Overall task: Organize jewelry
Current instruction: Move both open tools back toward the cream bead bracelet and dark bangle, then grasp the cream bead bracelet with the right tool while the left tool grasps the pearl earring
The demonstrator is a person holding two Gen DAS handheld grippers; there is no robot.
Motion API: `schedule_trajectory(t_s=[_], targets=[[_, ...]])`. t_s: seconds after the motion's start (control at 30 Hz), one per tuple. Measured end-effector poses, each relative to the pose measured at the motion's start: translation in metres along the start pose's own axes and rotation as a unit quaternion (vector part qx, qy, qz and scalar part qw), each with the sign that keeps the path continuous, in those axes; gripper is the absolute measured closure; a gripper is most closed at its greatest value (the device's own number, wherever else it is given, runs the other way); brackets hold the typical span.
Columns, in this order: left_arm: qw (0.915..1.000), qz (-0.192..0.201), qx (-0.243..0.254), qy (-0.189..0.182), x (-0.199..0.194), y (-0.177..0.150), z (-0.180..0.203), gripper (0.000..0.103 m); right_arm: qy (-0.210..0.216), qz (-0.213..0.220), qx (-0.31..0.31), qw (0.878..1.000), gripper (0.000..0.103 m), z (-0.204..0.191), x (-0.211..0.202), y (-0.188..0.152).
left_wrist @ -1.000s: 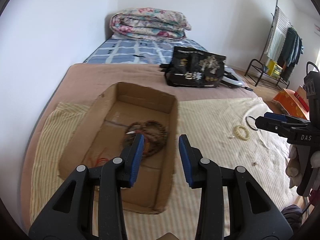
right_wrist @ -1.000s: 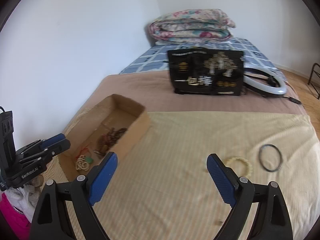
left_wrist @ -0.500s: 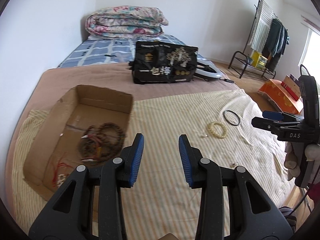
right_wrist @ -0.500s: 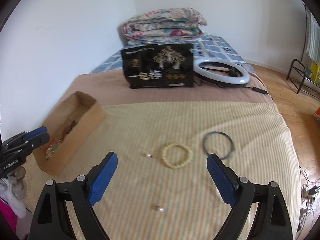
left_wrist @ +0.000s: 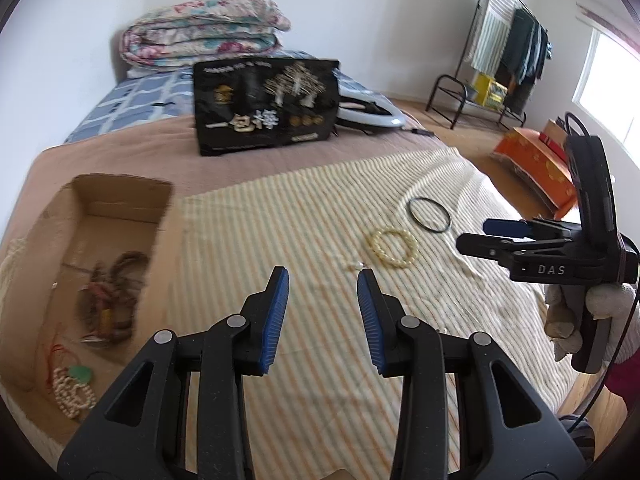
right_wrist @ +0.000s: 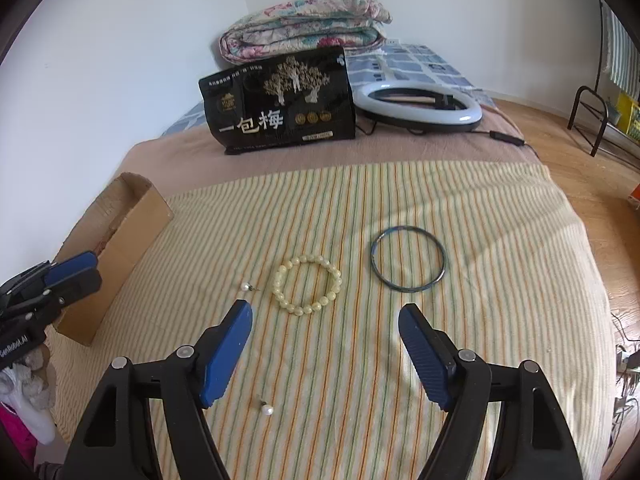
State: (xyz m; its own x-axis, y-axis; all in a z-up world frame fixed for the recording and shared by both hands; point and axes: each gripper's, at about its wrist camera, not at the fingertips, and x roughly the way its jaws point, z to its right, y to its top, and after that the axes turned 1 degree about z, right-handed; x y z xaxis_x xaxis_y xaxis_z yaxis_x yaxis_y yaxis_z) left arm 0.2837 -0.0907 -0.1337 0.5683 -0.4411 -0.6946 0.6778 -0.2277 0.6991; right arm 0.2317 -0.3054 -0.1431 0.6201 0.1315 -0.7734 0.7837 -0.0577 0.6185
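Cream beads make up the bracelet point(right_wrist: 307, 284) lying flat on the striped blanket point(right_wrist: 500, 240) that covers the bed, and everything else sits around it. Just to the bracelet's right, not touching it, lies a thin dark bangle point(right_wrist: 408, 258). Just to its left is a small pearl earring point(right_wrist: 245, 287), and a second pearl earring point(right_wrist: 267, 410) lies nearer the camera, well below the bracelet in the right wrist view.

The right hand-held gripper point(right_wrist: 325, 328) hangs just short of the bracelet, pointing down toward it. Its blue pads stand wide apart and are closing, with only blanket between them; the bracelet lies beyond the fingertips, closer to the left pad than the right. The second earring sits between the gripper's arms, behind the pads.

The left hand-held gripper point(left_wrist: 323, 284) is off to the bracelet's left, its pads narrowly apart with nothing held. From its view the bracelet point(left_wrist: 393, 242) lies ahead and to the right of the tips.

Far left of the bracelet, at the blanket's edge, stands an open cardboard box point(left_wrist: 100, 196). Inside it are a coil of dark brown beads point(left_wrist: 116, 296) and a string of small white beads with a green pendant point(left_wrist: 74, 388).

Well behind the bracelet, on the brown sheet, a black printed bag point(right_wrist: 282, 108) stands upright with a white ring light point(right_wrist: 418, 108) beside it and a folded floral quilt point(right_wrist: 304, 24) farther back.
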Motion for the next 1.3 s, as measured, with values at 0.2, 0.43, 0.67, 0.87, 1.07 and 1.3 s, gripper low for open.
schedule_trajectory(t_s=[0.2, 0.43, 0.67, 0.87, 1.07, 1.3], targets=[[0.9994, -0.02, 0.025, -0.015, 0.032, 0.0, 0.022, 0.072, 0.006, -0.017, -0.004, 1.0, 0.031, 0.003, 0.021, -0.003], [0.9977, -0.042, 0.044, -0.029, 0.068, 0.001, 0.034, 0.075, 0.019, -0.036, 0.013, 0.999, 0.045, 0.013, 0.048, -0.001], [0.9963, -0.058, 0.059, -0.021, 0.099, -0.001, 0.037, 0.079, 0.033, -0.05, 0.023, 0.998, 0.06, 0.016, 0.067, -0.003], [0.9953, -0.065, 0.07, -0.014, 0.116, -0.003, 0.038, 0.084, 0.033, -0.049, 0.028, 0.998, 0.062, 0.019, 0.074, 0.001], [0.9945, -0.071, 0.076, -0.014, 0.128, -0.006, 0.039, 0.091, 0.026, -0.05, 0.023, 0.998, 0.064, 0.017, 0.08, 0.006], [0.9944, -0.069, 0.079, -0.013, 0.131, -0.007, 0.039, 0.094, 0.007, -0.054, -0.001, 0.999, 0.071, 0.009, 0.086, 0.007]])
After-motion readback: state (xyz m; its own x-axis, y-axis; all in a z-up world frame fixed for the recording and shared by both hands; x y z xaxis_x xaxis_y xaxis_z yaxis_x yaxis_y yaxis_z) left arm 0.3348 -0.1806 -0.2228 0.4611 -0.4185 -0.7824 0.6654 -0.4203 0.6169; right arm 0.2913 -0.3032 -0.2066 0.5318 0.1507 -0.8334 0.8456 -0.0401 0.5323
